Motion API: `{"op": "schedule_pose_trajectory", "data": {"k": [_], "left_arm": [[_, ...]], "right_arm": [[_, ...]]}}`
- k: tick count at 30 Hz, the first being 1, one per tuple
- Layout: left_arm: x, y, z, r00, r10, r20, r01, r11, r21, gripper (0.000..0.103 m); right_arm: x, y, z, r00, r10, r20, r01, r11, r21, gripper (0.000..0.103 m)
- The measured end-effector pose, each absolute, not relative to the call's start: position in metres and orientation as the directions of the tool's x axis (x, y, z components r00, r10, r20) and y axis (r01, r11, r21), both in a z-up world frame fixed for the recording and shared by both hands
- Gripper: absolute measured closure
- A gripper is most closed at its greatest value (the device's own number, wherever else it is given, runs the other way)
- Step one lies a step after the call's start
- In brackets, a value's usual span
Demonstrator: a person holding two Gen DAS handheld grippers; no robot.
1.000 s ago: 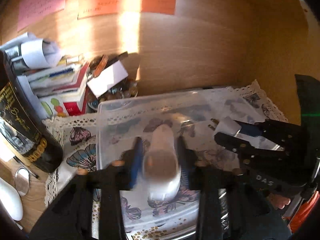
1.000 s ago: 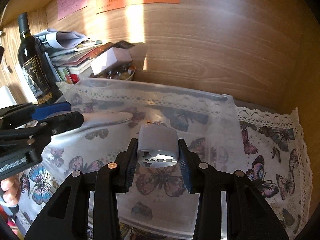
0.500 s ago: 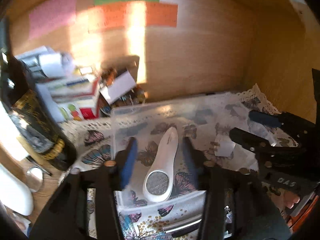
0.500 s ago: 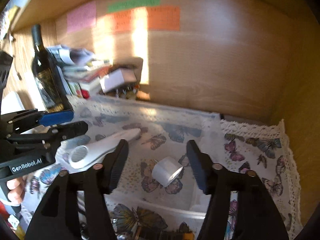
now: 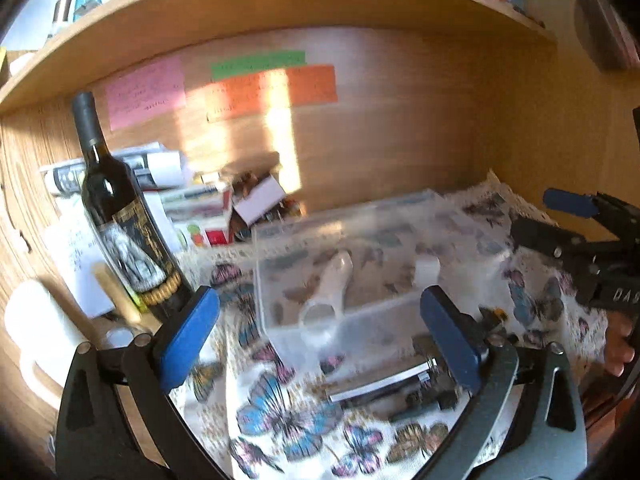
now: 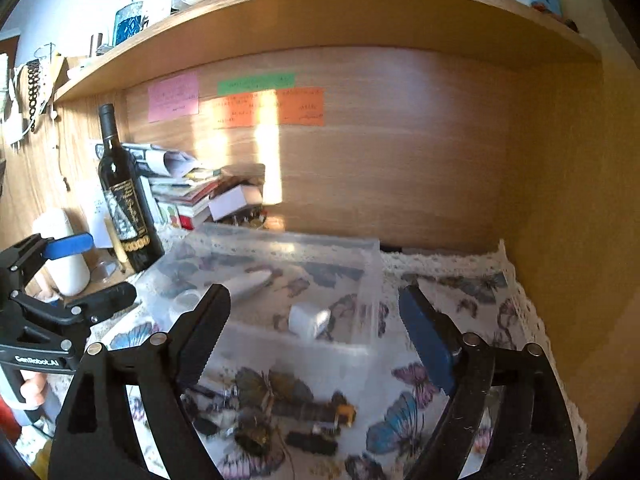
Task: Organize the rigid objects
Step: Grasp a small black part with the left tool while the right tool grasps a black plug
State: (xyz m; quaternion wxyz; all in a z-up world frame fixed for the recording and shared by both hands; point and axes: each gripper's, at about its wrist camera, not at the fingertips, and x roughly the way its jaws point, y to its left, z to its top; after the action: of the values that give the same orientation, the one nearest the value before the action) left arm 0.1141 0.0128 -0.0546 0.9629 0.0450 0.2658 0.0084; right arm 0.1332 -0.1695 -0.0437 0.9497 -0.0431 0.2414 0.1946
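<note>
A clear plastic bin (image 5: 344, 320) (image 6: 372, 276) stands on the butterfly cloth. Inside it lie a long white tool with a round end (image 5: 332, 284) (image 6: 244, 284) and a small white block (image 6: 308, 320) (image 5: 426, 270). My left gripper (image 5: 320, 332) is open and empty, held above and in front of the bin. My right gripper (image 6: 314, 328) is open and empty, also drawn back from the bin. Each gripper shows in the other's view, the right one (image 5: 576, 232) and the left one (image 6: 76, 276). Several dark small objects (image 6: 280, 420) and a metal bar (image 5: 380, 384) lie on the cloth in front of the bin.
A dark wine bottle (image 5: 120, 216) (image 6: 124, 196) stands left of the bin. Stacked books and papers (image 6: 180, 188) and a small white box (image 5: 260, 200) sit behind it. A white cylinder (image 6: 64, 256) stands far left. A wooden back wall and shelf (image 6: 320, 12) enclose the space.
Both grippers opened and let go of the white tool and the white block into the bin, then drew back and up from it.
</note>
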Motion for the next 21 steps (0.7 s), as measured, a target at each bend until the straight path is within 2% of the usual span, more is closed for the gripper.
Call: {"op": "schedule_pose_trajectory", "data": {"k": [9,12,14,21], "left_arm": [[0.109,-0.003,-0.106,0.756,-0.011,-0.654,0.058,0.997,0.050,0.001],[0.108,-0.011,-0.120,0.724,-0.029,-0.689,0.084,0.995,0.046,0.001],[0.108,-0.016,-0.128,0.701,-0.046,-0.712,0.102,0.994,0.036,0.001],[0.111,-0.028,-0.147,0.652,-0.073,-0.755,0.117,0.993,0.004,0.001]], "right_arm": [[0.120,-0.184,-0.080,0.766,0.310,-0.563,-0.365,0.931,0.017,0.018],[0.119,-0.187,-0.095,0.739,0.293,-0.607,-0.363,0.932,0.008,0.022],[0.121,-0.188,-0.105,0.712,0.288,-0.640,-0.367,0.930,0.011,0.030],[0.119,-0.187,-0.127,0.650,0.304,-0.696,-0.385,0.922,0.043,0.034]]}}
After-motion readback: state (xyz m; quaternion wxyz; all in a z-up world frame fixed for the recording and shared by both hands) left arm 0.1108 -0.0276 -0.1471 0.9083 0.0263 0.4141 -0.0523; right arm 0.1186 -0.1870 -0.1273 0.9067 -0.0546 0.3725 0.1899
